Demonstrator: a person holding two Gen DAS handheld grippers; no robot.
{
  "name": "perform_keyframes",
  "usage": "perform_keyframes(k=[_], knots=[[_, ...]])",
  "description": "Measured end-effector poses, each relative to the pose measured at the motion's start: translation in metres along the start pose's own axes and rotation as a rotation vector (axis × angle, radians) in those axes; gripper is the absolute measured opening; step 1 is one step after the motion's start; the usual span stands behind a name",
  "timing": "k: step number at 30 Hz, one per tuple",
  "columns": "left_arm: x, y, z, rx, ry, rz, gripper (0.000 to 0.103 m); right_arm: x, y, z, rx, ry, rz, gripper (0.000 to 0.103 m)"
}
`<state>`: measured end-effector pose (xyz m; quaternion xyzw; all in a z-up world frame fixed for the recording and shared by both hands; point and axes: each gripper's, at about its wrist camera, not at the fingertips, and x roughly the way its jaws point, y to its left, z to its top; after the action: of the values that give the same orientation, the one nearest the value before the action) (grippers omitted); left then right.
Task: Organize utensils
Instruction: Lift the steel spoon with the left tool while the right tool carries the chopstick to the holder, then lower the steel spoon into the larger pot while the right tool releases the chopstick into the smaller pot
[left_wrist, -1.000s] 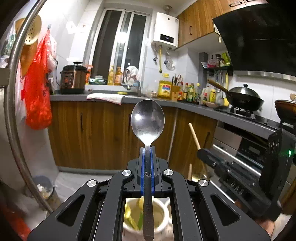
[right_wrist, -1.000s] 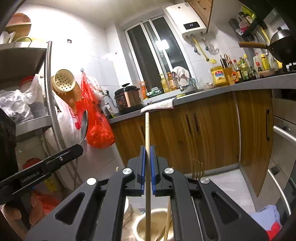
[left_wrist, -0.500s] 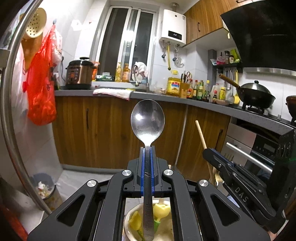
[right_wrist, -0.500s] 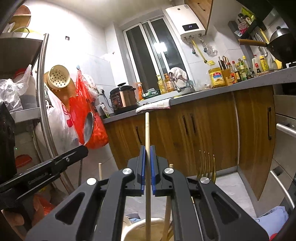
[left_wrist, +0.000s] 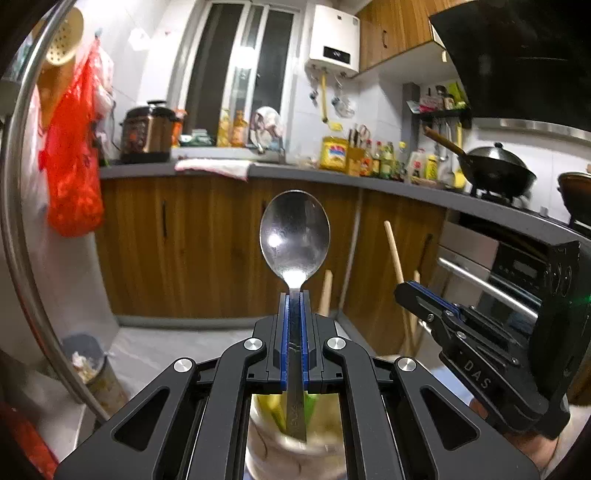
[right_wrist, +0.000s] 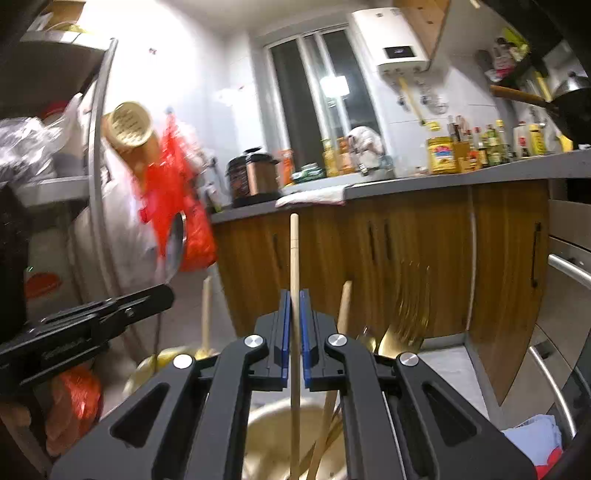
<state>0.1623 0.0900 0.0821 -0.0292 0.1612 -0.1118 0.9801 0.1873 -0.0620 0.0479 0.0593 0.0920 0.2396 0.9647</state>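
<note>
My left gripper (left_wrist: 294, 295) is shut on the handle of a steel spoon (left_wrist: 294, 238), which stands upright with its bowl on top. The spoon's handle end hangs just over a pale utensil holder (left_wrist: 291, 443) with yellow and green pieces in it. My right gripper (right_wrist: 294, 295) is shut on a wooden chopstick (right_wrist: 294, 251), also upright, whose lower end reaches into a cream holder (right_wrist: 277, 439) with more chopsticks. Gold forks (right_wrist: 410, 314) stand to its right. The left wrist view shows the right gripper (left_wrist: 406, 291) to the right with its chopstick (left_wrist: 393, 254).
Wooden cabinets under a grey counter (left_wrist: 406, 188) run across the back, with a rice cooker (left_wrist: 149, 131), bottles and a wok (left_wrist: 495, 173). A metal rack post (left_wrist: 26, 221) and a red bag (left_wrist: 74, 177) are at the left. A bin (left_wrist: 92, 365) stands on the floor.
Both grippers have sunk with the spoon and the chopstick still in them. The holders below have come closer, and the forks and other chopsticks have risen in the right wrist view.
</note>
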Motion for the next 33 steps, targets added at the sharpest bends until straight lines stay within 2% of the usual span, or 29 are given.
perform_keyframes(k=[6, 9, 18, 33], knots=[[-0.007, 0.006, -0.017, -0.019, 0.072, -0.058, 0.006, -0.007, 0.001, -0.013, -0.017, 0.079, 0.052, 0.005], [-0.010, 0.006, -0.018, -0.017, 0.083, -0.080, 0.006, -0.010, 0.003, -0.018, -0.035, 0.115, 0.068, 0.005], [0.004, 0.003, -0.029, -0.002, 0.155, -0.068, 0.006, -0.005, 0.003, -0.021, -0.034, 0.148, 0.059, 0.005], [0.006, -0.001, -0.031, 0.020, 0.146, -0.026, 0.006, 0.003, -0.002, -0.021, 0.005, 0.159, 0.055, 0.005]])
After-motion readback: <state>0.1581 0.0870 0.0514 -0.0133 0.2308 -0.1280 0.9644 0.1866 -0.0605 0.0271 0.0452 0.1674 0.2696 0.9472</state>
